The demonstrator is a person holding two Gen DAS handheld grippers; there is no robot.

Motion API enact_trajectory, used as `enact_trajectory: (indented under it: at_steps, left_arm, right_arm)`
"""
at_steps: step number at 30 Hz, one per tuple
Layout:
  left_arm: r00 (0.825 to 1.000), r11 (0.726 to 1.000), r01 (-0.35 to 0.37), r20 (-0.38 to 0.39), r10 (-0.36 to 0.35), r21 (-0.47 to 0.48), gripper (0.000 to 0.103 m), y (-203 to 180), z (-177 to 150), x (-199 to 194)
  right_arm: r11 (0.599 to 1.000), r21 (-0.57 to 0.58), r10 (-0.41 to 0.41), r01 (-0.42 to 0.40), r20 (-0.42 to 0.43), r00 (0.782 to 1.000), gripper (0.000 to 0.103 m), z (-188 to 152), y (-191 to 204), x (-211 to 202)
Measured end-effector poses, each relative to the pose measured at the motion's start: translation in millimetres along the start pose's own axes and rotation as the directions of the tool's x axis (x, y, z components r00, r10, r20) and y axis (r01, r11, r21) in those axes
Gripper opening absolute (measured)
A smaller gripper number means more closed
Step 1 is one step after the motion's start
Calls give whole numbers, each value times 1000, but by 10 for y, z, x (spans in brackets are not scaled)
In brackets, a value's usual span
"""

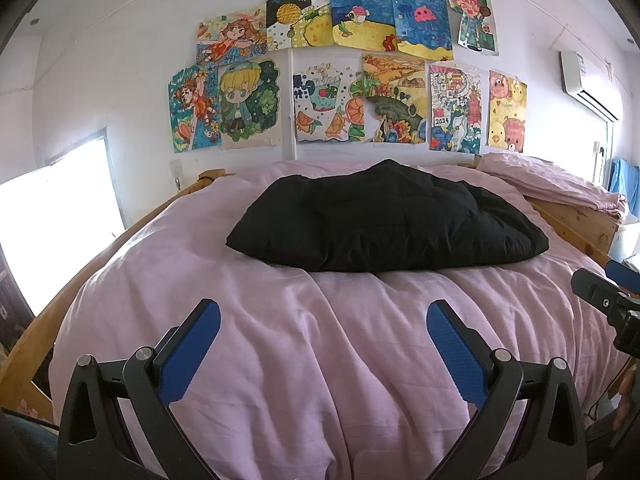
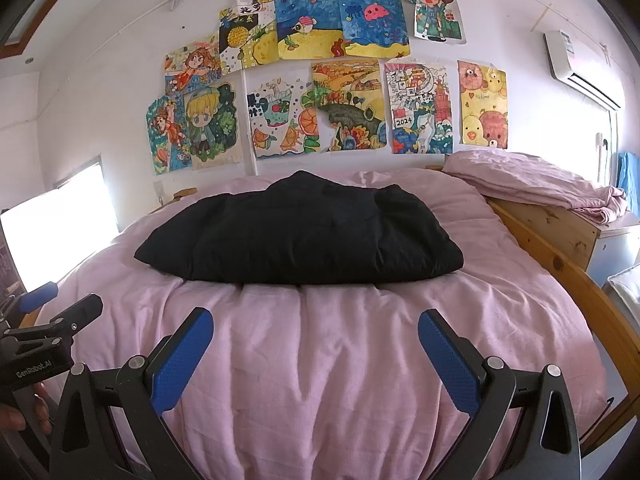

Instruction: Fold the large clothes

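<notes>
A black padded garment (image 1: 384, 224) lies folded into a thick bundle on the pink bed cover (image 1: 320, 344), toward the far side of the bed. It also shows in the right wrist view (image 2: 304, 236). My left gripper (image 1: 323, 316) is open and empty, held above the cover short of the garment. My right gripper (image 2: 316, 324) is open and empty, also short of the garment. The right gripper shows at the right edge of the left wrist view (image 1: 608, 292). The left gripper shows at the left edge of the right wrist view (image 2: 52, 312).
The bed has a wooden frame (image 2: 580, 276). A folded pink sheet (image 2: 532, 184) lies on a wooden cabinet at the back right. Children's drawings (image 1: 344, 68) cover the wall behind. A bright window (image 1: 52, 232) is on the left. An air conditioner (image 2: 580, 64) hangs upper right.
</notes>
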State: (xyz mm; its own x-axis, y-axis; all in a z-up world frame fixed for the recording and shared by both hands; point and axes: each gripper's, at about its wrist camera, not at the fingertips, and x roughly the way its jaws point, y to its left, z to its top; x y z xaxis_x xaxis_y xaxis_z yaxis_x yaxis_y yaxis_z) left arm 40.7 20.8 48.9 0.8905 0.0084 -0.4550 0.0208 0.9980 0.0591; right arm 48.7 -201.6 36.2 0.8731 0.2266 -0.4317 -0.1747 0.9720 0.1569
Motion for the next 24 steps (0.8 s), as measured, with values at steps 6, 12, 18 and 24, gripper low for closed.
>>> enact_trajectory:
  at_steps: [6,12,18,24]
  left_arm:
    - [1000,1000,1,2,-1,1,101,3,0,-1]
    - [1000,1000,2,3,-2,4,101,20,-2,2]
    - [1000,1000,1,2,-1,5,101,15,-1,1]
    - [1000,1000,1,3,-1,6,101,22,-5,4]
  right_arm:
    - [1000,2,-2,2,1,1000,103,1,10,-2]
    - [1000,3,-3,3,0,1000,103,3,14,-5]
    - [1000,3,-2,2,0,1000,103,1,11,0]
    - [1000,5,-3,3,1,1000,103,2,18,-1]
